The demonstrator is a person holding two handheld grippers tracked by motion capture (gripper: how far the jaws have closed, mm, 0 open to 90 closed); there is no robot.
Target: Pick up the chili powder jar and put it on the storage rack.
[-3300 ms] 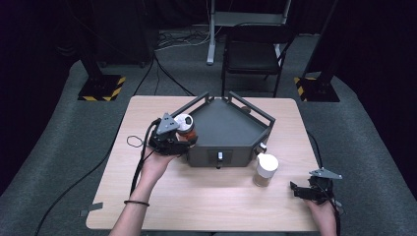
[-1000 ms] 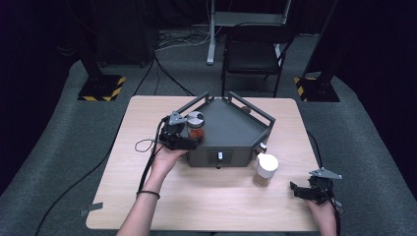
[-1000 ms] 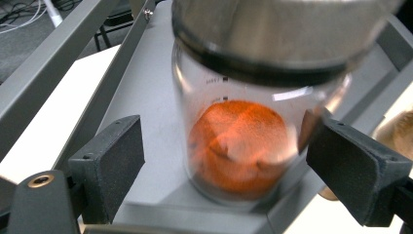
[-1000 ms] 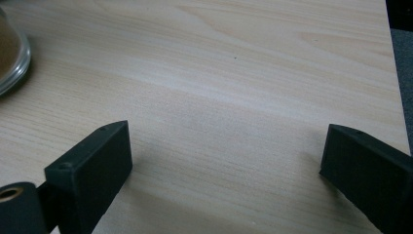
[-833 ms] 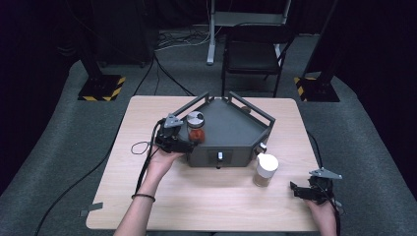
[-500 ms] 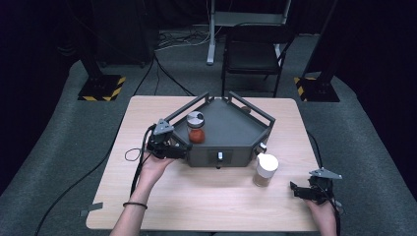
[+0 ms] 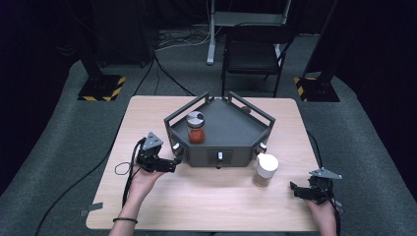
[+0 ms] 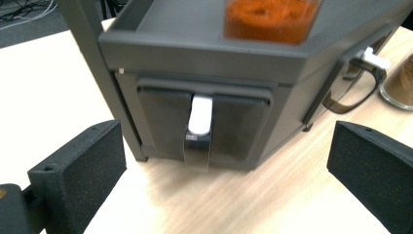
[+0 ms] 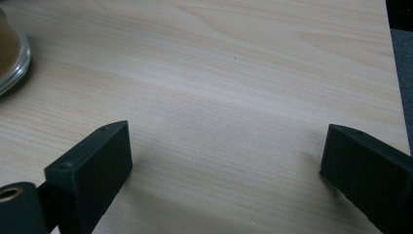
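Note:
A dark grey five-sided stand (image 7: 231,132) sits mid-table. On its top left stands a jar of red powder with a grey lid (image 7: 195,129), whose base (image 8: 270,19) shows in the left gripper view. My left gripper (image 7: 173,164) is low by the stand's left front face. Its jaws have just been opening and now stand wide, with nothing between them. The left gripper (image 8: 226,139) faces a drawer with a white tab (image 8: 200,114). My right gripper (image 7: 293,189) rests open near the table's front right, and the right gripper (image 9: 226,141) has bare wood between its jaws.
A white-lidded jar of brown powder (image 7: 266,169) stands on the table at the stand's front right corner; it also shows as the brown jar (image 8: 399,83) and a glass edge (image 9: 9,53). A black chair (image 7: 253,49) is behind the table.
My left gripper let go of the red jar on the stand, opened, and drew back left and down to table level. The right gripper has not moved.

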